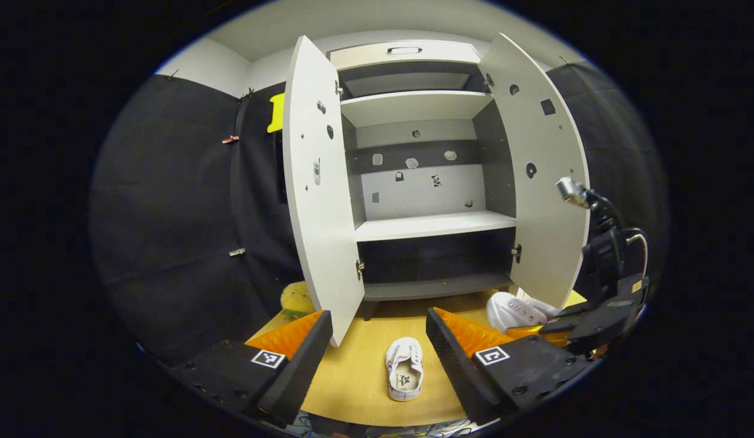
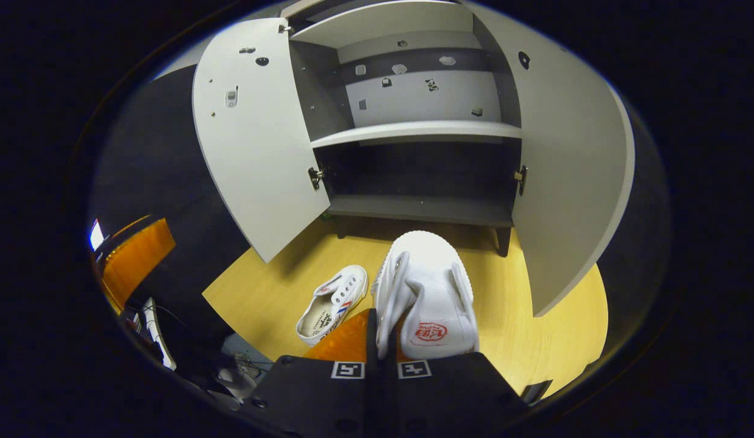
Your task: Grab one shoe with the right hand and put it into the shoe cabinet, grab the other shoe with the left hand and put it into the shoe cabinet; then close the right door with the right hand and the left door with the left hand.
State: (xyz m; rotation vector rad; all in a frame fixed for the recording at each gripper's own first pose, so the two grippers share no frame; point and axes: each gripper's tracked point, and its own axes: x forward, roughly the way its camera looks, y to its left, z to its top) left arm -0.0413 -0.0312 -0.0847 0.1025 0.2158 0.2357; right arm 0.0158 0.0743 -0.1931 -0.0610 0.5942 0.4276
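The right gripper (image 2: 382, 331), jaws clenched on one shoe (image 2: 428, 292) with its toe aimed at the shoe cabinet (image 2: 422, 210) straight ahead, while the left gripper (image 1: 377, 347) hangs released above the other shoe (image 1: 405, 368).

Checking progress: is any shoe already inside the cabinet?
No: one shoe lies on the floor, the other shoe is pinched in the right claw, outside the cabinet.

One shoe (image 1: 405, 368) lies on the floor (image 1: 359, 389) before the shoe cabinet (image 1: 425, 225); the other shoe (image 2: 427, 298) hangs nearer its open front.
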